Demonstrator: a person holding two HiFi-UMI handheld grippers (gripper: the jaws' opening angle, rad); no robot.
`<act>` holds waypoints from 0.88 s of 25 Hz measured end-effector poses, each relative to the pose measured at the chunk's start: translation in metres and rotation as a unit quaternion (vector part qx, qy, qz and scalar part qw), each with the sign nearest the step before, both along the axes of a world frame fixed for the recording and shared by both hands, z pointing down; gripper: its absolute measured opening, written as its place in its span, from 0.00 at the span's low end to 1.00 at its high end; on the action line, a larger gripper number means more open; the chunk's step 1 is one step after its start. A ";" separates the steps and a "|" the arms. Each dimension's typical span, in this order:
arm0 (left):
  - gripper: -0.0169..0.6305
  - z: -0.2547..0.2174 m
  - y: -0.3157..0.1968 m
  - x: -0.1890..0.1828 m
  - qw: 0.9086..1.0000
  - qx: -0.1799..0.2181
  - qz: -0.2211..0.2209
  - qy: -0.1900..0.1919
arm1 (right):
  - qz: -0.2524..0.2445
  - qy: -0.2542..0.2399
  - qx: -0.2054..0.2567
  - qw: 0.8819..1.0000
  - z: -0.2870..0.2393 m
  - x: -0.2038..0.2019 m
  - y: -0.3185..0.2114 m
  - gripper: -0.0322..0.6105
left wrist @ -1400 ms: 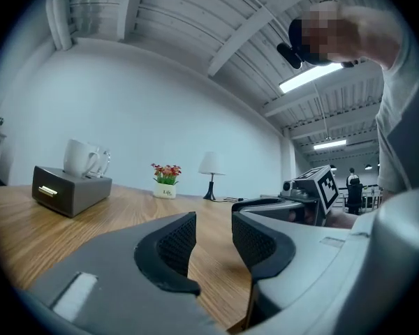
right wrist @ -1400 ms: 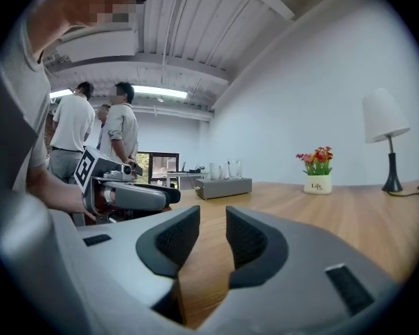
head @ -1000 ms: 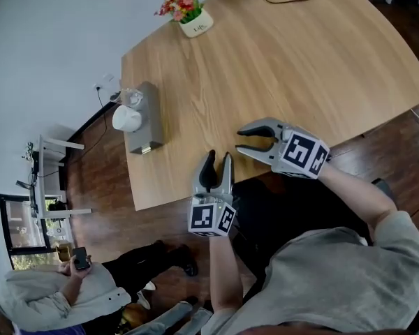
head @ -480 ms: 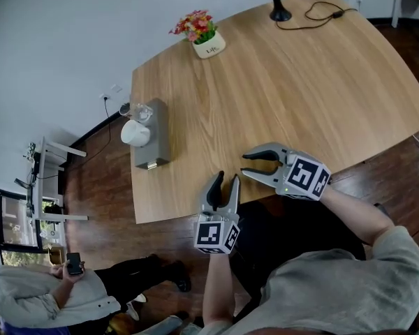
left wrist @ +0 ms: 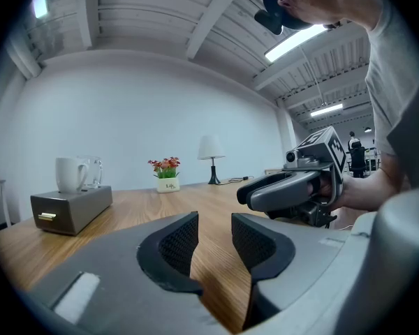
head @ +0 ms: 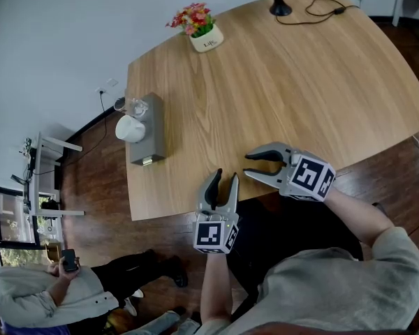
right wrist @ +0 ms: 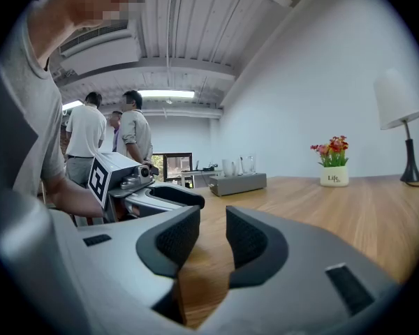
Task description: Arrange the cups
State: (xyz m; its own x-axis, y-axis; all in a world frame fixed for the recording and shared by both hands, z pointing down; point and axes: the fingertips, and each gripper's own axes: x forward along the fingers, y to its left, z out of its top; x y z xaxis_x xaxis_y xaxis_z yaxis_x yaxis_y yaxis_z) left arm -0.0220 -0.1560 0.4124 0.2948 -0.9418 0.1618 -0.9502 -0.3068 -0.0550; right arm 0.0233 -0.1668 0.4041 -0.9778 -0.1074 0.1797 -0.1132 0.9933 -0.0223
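A: While the view is drifting slightly, the left gripper (head: 223,176) and right gripper (head: 247,165) are staying at the near edge of the table (head: 279,82), jaws parted, gripping nothing.
B: Cups?
A: White cup (head: 129,128) and glass cup (head: 135,106) are still sitting on the grey box (head: 151,135), well apart from both grippers (arranging isn't starting yet, I'm judging).
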 end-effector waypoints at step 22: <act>0.25 -0.005 0.001 -0.002 1.000 0.008 -0.005 0.028 | -0.003 0.001 -0.003 1.000 0.000 0.002 0.000 0.22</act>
State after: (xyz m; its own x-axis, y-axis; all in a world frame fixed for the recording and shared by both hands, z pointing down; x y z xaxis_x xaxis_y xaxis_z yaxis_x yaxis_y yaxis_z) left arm -0.0240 -0.1554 0.4077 0.2939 -0.9470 0.1294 -0.9548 -0.2973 -0.0072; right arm 0.0257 -0.1667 0.4037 -0.9780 -0.1012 0.1825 -0.1080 0.9938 -0.0276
